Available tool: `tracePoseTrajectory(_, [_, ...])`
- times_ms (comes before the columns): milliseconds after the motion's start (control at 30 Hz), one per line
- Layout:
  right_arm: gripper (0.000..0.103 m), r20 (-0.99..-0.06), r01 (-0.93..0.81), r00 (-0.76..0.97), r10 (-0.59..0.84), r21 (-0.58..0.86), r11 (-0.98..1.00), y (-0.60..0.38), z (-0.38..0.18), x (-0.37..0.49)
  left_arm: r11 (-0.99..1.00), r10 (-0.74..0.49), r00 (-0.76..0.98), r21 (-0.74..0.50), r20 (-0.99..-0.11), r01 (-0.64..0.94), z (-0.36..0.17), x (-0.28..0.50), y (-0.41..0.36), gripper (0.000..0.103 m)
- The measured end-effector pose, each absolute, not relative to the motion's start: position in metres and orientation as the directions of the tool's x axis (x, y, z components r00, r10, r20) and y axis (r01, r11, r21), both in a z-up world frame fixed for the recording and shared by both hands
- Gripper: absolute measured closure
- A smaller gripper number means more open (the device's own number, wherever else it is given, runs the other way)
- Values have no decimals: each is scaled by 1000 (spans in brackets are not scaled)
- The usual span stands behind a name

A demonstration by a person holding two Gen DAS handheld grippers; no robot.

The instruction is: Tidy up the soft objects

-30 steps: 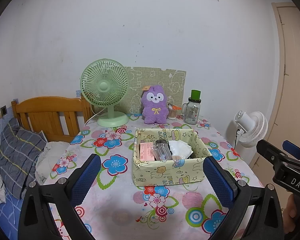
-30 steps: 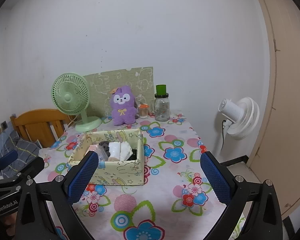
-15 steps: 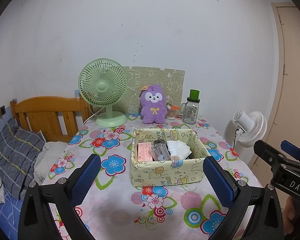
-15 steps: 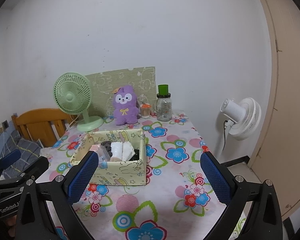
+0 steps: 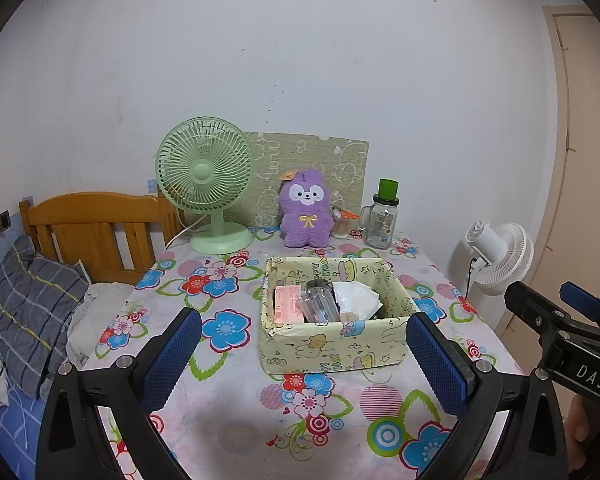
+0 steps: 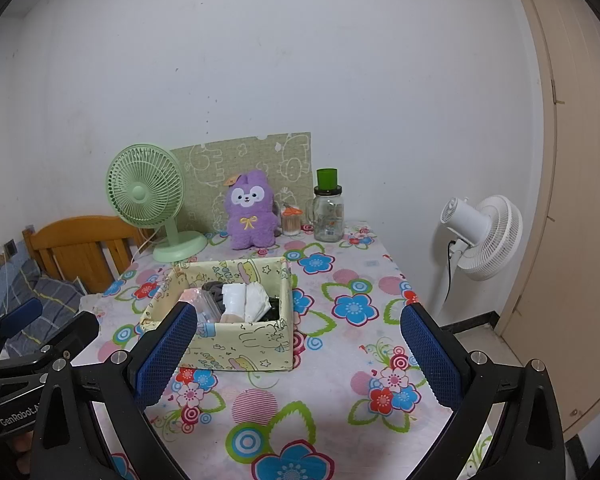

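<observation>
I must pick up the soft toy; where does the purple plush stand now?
The purple plush stands upright at the table's far edge, between the green fan and the glass jar.

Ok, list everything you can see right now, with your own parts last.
Plush toy: one, purple, back of table against the mat.
Desk fan: one, green, back left of table.
Patterned mat: one, green, leaning on wall.
Glass jar: one, clear with green lid, right of plush.
Toothpick holder: one, orange-topped, between plush and jar.
Storage box: one, yellow printed, table centre, holding packets and tissues.
Standing fan: one, white, right of table.
Left claw: open, empty.
Right claw: open, empty.
</observation>
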State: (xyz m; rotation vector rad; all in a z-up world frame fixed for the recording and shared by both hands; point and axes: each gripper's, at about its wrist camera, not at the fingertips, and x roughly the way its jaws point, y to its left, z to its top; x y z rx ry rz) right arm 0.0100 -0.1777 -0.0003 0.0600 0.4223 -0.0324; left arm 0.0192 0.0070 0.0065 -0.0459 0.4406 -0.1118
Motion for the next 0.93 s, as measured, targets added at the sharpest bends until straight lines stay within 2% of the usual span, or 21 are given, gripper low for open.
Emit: tracePoseTrajectory(933, [0, -412, 45, 911, -20, 52, 998, -178, 1, 10, 993, -119, 898, -68, -424, 99, 7, 20, 6, 0])
